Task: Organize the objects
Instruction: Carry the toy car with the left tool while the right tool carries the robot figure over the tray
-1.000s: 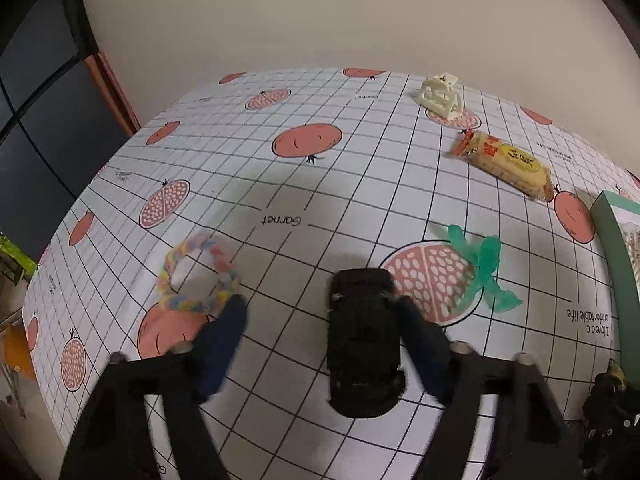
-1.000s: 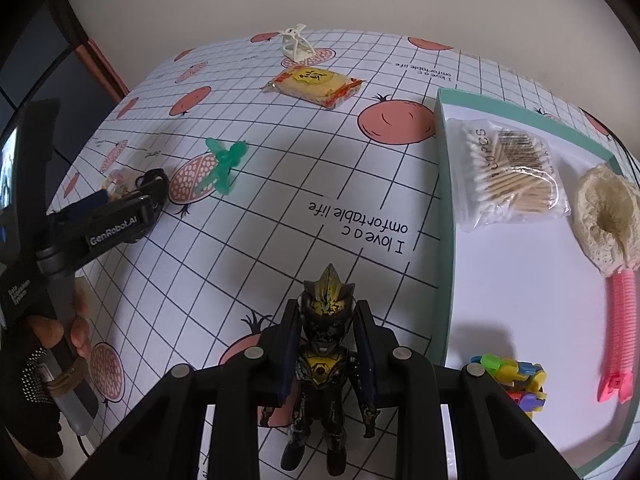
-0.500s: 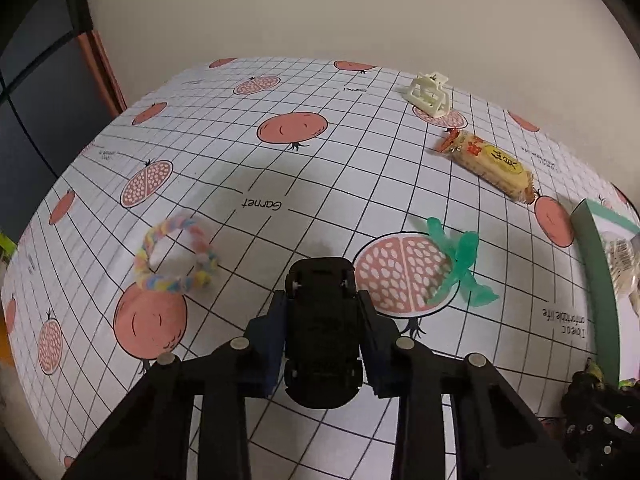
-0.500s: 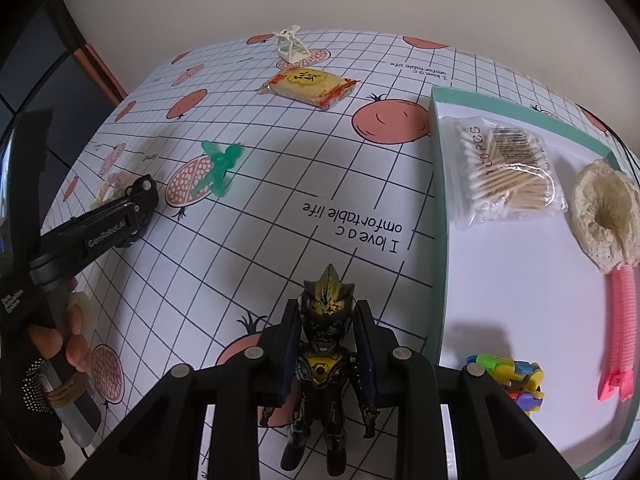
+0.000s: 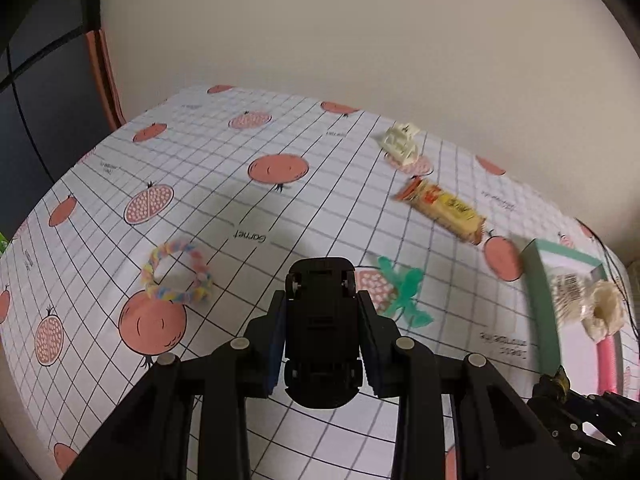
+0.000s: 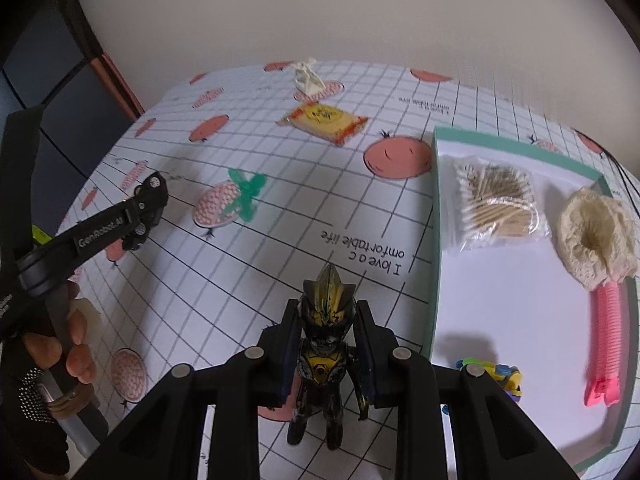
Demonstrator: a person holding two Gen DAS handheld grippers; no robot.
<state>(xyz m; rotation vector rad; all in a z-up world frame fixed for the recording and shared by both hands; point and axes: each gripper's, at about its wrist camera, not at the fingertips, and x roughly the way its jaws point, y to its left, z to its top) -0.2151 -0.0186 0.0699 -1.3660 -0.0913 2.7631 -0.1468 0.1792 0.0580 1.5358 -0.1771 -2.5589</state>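
Up front in the left wrist view, the left gripper (image 5: 322,336) pinches a black toy car (image 5: 321,330) above the pomegranate-print gridded tablecloth (image 5: 240,208); bare cloth lies ahead. Right wrist view: the right gripper (image 6: 327,354) clamps a black-and-gold action figure (image 6: 325,344) just beside the green-rimmed white tray (image 6: 434,240), whose near floor is open.

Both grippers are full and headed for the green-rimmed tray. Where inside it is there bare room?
The tray is bare across its middle, between the cotton swab bag at the far end and the small colourful toy near its front. The right side is crowded by the cream scrunchie and pink clip.
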